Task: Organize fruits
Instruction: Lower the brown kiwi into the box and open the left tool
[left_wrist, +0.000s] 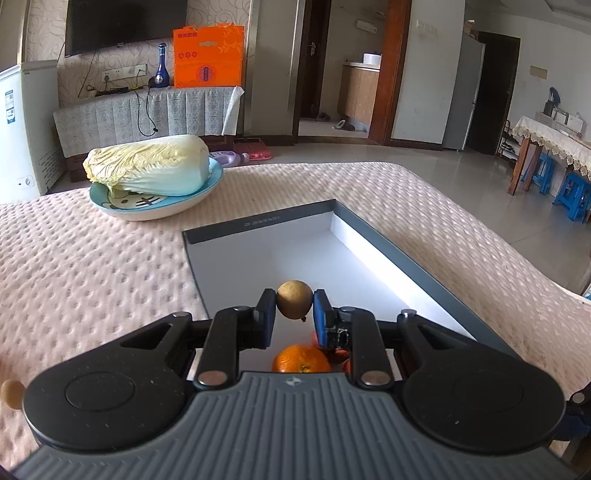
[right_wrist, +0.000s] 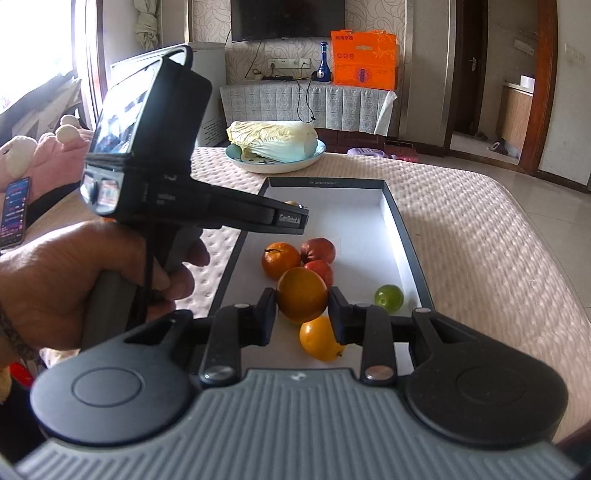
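My left gripper (left_wrist: 294, 306) is shut on a small tan longan-like fruit (left_wrist: 294, 302), held above the shallow grey box (left_wrist: 258, 223) with a white floor. Below it in the box lies an orange (left_wrist: 301, 359). My right gripper (right_wrist: 302, 301) is shut on an orange (right_wrist: 302, 294) over the same box (right_wrist: 386, 201). In the right wrist view the box holds a tangerine (right_wrist: 280, 260), two red fruits (right_wrist: 318, 250), a green fruit (right_wrist: 388, 298) and a yellow-orange fruit (right_wrist: 320, 339). A hand (right_wrist: 74, 280) carries the left gripper's body (right_wrist: 155, 158) at the left.
A napa cabbage (left_wrist: 147, 168) lies on a blue plate (left_wrist: 122, 206) at the table's far side. The table has a pink dimpled cover (left_wrist: 74, 266). A tan fruit (left_wrist: 13, 393) sits on the cover at the left edge. A phone (right_wrist: 14, 212) and plush toys are at the far left.
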